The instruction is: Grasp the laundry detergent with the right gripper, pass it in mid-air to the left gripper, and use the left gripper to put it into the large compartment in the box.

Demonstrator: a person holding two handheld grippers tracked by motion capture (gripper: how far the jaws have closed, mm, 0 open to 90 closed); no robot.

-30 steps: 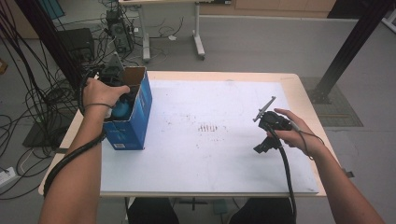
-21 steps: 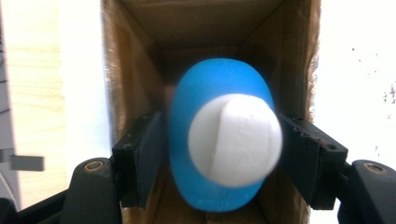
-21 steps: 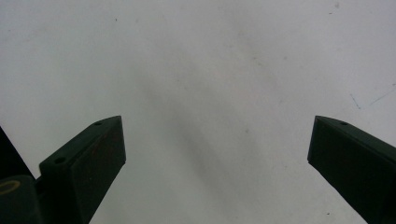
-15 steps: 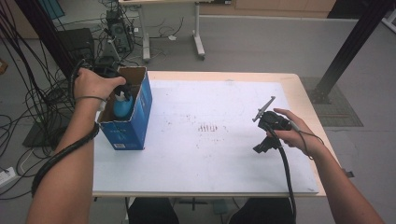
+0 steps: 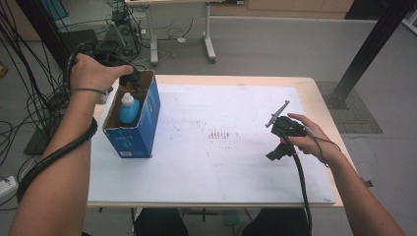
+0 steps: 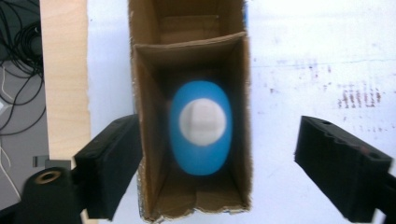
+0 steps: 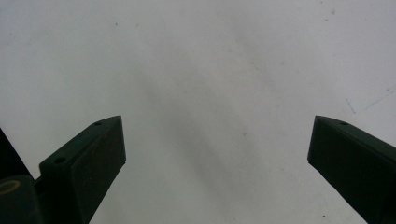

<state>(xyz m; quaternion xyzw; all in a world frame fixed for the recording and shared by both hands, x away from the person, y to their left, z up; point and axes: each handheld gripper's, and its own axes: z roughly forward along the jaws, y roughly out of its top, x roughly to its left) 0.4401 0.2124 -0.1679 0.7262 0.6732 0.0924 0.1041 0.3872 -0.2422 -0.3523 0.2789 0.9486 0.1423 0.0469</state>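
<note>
The bottle stands upright inside the box, which sits near the left edge of the table, toward the far left corner. In the left gripper view the bottle's white cap faces up between the cardboard walls. The left gripper is above the box; its jaws have just been opening and are now wide apart, one on each side of the box, touching nothing. The right gripper is near the right edge, over the white mat, with jaws also apart and nothing between them.
</note>
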